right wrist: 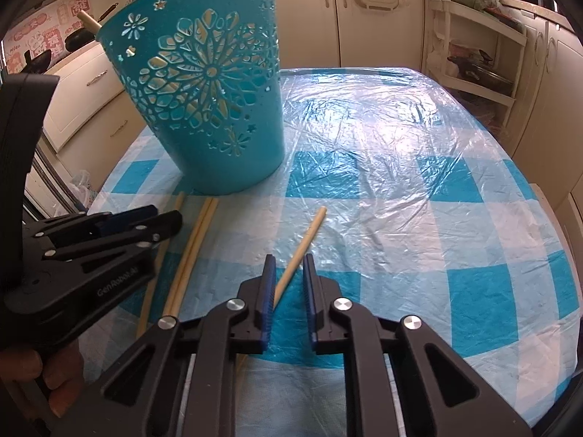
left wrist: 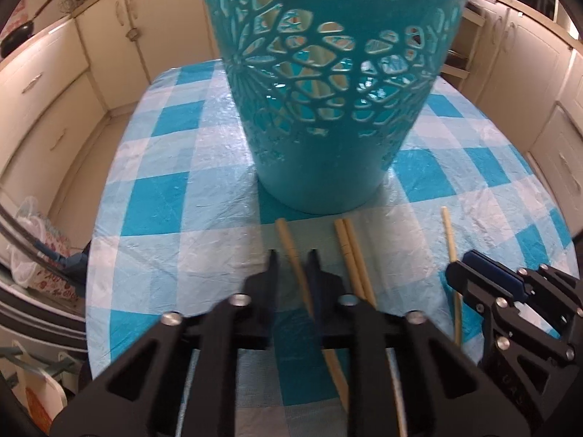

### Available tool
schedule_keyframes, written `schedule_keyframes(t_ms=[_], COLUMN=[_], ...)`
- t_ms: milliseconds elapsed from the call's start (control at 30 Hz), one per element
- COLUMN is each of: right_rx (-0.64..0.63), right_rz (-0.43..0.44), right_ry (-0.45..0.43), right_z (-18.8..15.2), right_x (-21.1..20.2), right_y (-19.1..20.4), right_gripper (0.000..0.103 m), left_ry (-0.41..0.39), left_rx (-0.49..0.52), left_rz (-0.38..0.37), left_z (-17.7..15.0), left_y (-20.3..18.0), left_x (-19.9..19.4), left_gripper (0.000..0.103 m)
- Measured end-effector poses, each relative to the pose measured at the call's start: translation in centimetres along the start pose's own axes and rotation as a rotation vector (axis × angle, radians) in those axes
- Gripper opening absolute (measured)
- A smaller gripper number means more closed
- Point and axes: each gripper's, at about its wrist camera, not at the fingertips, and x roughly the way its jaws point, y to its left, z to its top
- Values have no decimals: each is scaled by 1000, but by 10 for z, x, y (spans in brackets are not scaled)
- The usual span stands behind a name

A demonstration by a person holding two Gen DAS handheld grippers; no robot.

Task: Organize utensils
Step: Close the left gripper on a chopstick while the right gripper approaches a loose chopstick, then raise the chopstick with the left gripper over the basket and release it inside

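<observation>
Beside the teal basket (left wrist: 328, 83), left tool (left wrist: 293, 260) clamped on a chopstick (left wrist: 291, 251), right tool (right wrist: 288, 266) narrowly apart around another chopstick (right wrist: 304, 244).

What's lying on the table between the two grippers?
A pair of chopsticks lying side by side on the checked tablecloth, between the left gripper and the right gripper. The right wrist view shows it best.

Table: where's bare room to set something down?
Free: the cloth right of the teal basket, out to the table's far and right edges. Crowded: the near-left strip before the basket, with four chopsticks and both hand-held grippers, left and right.
</observation>
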Motion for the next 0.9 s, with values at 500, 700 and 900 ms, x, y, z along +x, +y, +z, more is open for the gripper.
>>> schedule_keyframes(t_ms=[500,700,900], right_rx=[38,65,72], right_rz=[34,56,62], right_ry=[-2,-4,-8], right_z=[0,1,0], right_x=[0,0,1], right_y=[-9,-16,-17], right_gripper=[14,14,14], left_ry=[98,93,9], left_rx=[24,17,-26], left_rz=[1,-47,-189], left_z=[17,7,7], left_y=[9,14,22], left_x=[6,-14,-74], left_gripper=[5,5,5])
